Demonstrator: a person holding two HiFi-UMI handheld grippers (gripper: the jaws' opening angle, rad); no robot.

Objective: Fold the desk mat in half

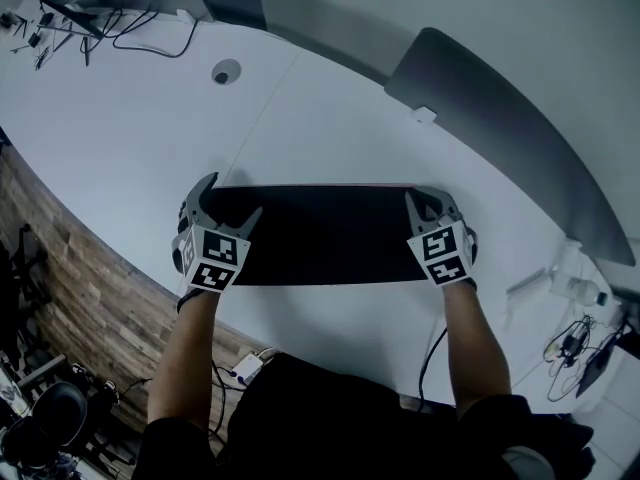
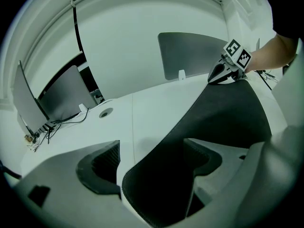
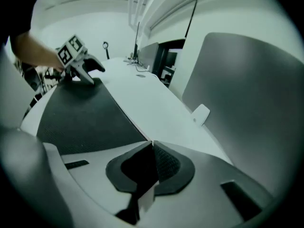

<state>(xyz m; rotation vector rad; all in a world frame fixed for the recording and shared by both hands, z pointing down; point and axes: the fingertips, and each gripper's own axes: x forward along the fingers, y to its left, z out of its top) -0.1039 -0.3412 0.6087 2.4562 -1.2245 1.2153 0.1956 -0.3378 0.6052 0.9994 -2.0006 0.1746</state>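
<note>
Both far corners need a grip before I fold

My right gripper [image 3: 152, 165] is clamped on the far right corner of the black rectangular desk mat [image 1: 330, 233], which lies flat and unfolded on the white table [image 1: 330, 118]. My left gripper [image 2: 154, 163] stands open around the far left corner. I should close it firmly, then lift both corners evenly toward the near edge.

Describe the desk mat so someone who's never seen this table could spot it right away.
Find the long white table; close to its near edge, right in front of the person, lies the desk mat. It is the only black rectangle on the white top, with the left gripper at one end and the right gripper at the other.
</note>
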